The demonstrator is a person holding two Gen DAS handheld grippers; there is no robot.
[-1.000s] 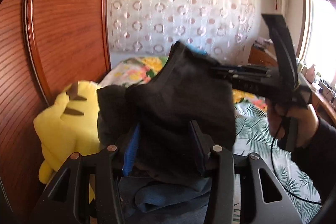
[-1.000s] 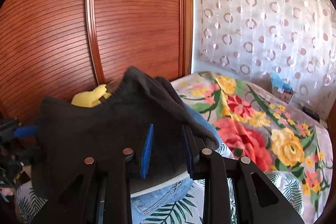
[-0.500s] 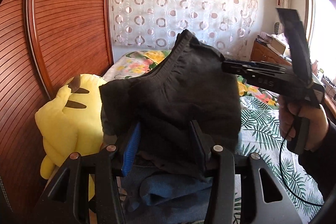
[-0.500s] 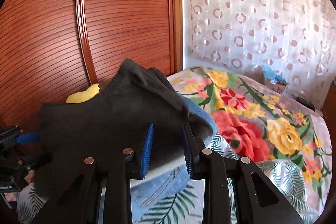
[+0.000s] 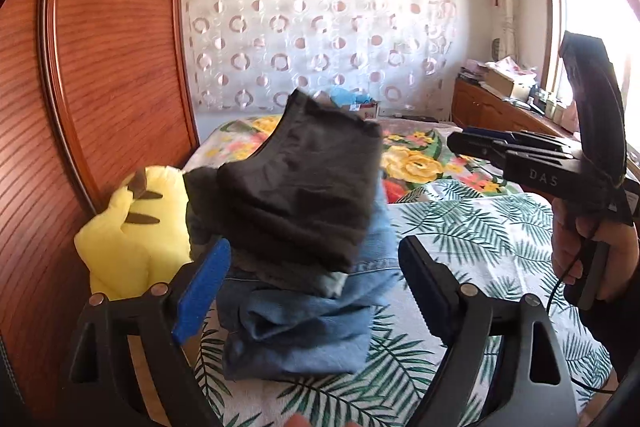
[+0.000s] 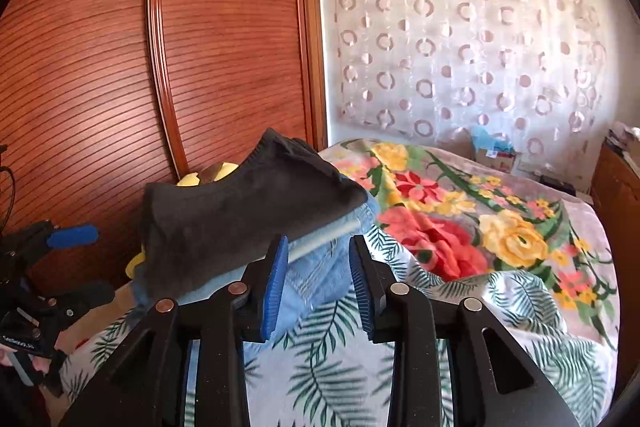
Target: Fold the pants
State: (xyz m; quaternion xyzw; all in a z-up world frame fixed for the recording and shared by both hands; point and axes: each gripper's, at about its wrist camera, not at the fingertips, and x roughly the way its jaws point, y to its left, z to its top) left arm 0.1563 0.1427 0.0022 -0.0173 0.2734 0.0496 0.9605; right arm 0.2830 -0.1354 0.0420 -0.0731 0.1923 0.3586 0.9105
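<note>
Left wrist view: folded dark grey pants (image 5: 304,195) rest atop folded blue jeans (image 5: 304,327) on the leaf-print bed (image 5: 472,239), directly ahead of the left gripper (image 5: 316,291); its fingers have just spread, released; right gripper (image 6: 318,283), fingers likewise parting and empty, stands beside the stack's right edge.

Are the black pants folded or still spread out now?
Folded. The black pants form a compact bundle on top of the folded jeans, and both claws stand open, clear of the cloth.

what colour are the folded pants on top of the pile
Dark charcoal, almost black. The top pants lie on blue jeans; the left wrist view shows them best.
</note>
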